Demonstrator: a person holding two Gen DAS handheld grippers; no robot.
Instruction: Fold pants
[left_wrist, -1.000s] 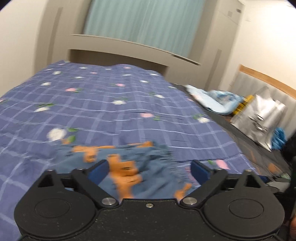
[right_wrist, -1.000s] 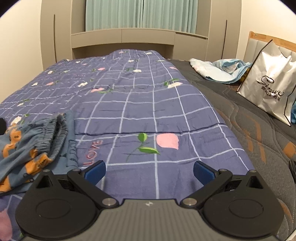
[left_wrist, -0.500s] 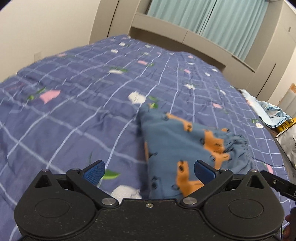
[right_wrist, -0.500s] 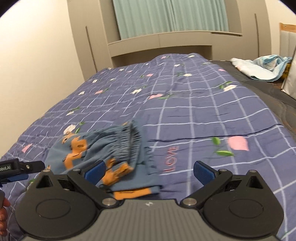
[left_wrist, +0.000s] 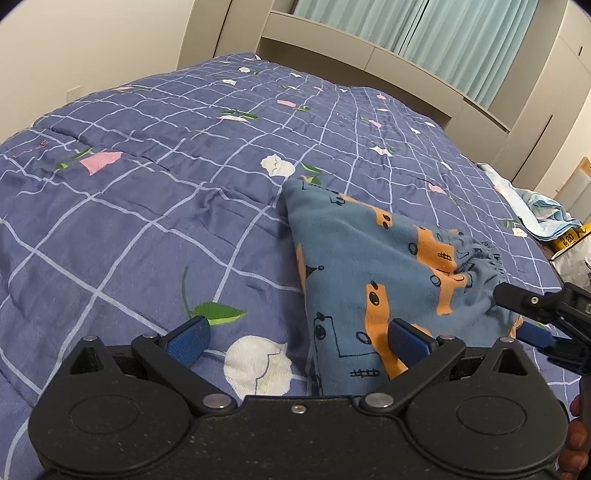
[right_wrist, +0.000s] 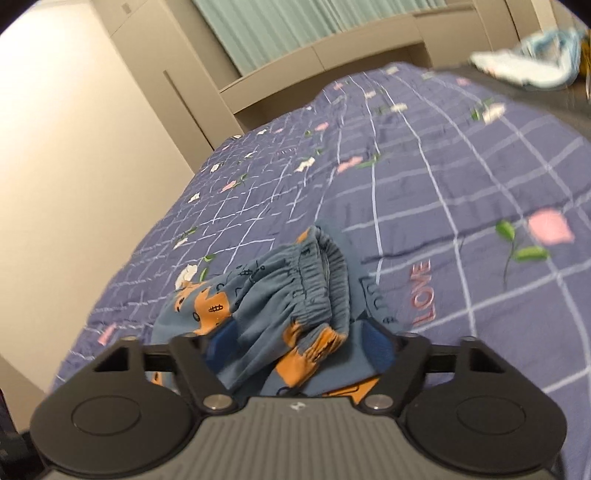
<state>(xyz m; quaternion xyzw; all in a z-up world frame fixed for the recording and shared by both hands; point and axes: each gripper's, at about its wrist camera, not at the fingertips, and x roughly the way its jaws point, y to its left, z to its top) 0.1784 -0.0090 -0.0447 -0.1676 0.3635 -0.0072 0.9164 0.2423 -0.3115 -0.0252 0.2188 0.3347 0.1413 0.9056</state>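
Small blue pants with orange print (left_wrist: 384, 266) lie crumpled on the bed, their elastic waistband (right_wrist: 317, 280) bunched up at the right. My left gripper (left_wrist: 295, 339) is open low over the pants' left edge, its right finger (left_wrist: 410, 338) over the cloth. My right gripper (right_wrist: 299, 339) is open, its jaws partly closed in around the waistband end, with cloth between them. The right gripper also shows in the left wrist view (left_wrist: 535, 317), at the pants' right edge.
A purple checked quilt with flowers (left_wrist: 155, 206) covers the bed. A cream wall (right_wrist: 66, 147) runs along the left side. A headboard shelf and teal curtains (left_wrist: 424, 40) stand at the far end. Light blue cloth (left_wrist: 535, 210) and a bag lie at the right.
Both grippers have swung toward the pants and dropped lower. My right gripper's jaws have narrowed around the waistband end. My left gripper stays wide open.
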